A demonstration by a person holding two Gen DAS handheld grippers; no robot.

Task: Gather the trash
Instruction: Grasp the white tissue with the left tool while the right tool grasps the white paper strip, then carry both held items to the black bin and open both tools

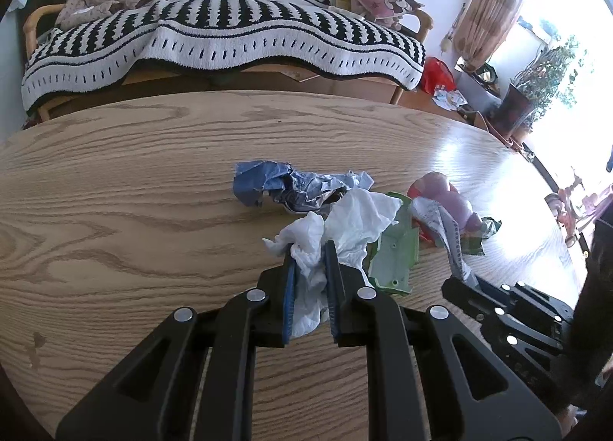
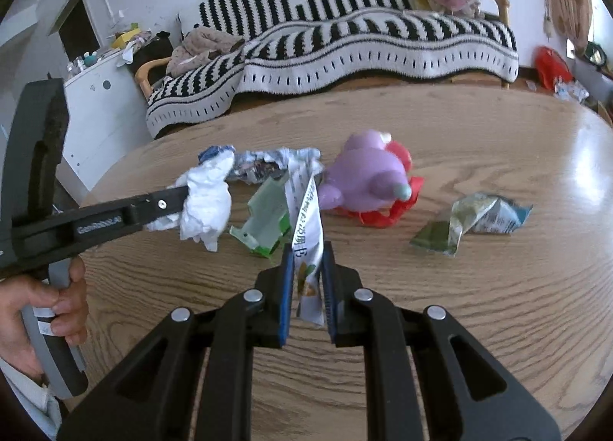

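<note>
A: What has the left claw (image 1: pixel 309 249) got?

B: Its blue pads are clamped on a crumpled white tissue (image 1: pixel 345 226), which bulges out beyond the fingertips and hangs down between them above the tabletop (image 1: pixel 134 180).

A: And the right claw (image 2: pixel 308 251)?

B: Closed on a long printed snack wrapper (image 2: pixel 306 218). The strip rises out of the pads and curls over at its far end; a short tail hangs below.

A: Where is the rest of the trash, taking the purple toy (image 2: pixel 364 176) as the mark?

B: The toy lies on the tabletop on a red plastic piece (image 2: pixel 387 211). Just left of it is a pale green plastic part (image 2: pixel 264 218). Beyond that, further left, a crumpled blue and white paper wad (image 2: pixel 264 163) lies on the wood. To the toy's right, well apart, lies a crinkled foil packet (image 2: pixel 475 222) in green and blue.

A: Do the two held pieces touch?

B: From the right wrist view the tissue sits left of the green part and the wrapper passes in front of it; whether they touch I cannot tell.

A: Anything behind the toy?

B: A sofa under a black and white striped blanket (image 2: pixel 345 42). A person's hand (image 2: pixel 42 310) grips the left tool's grey handle.
</note>
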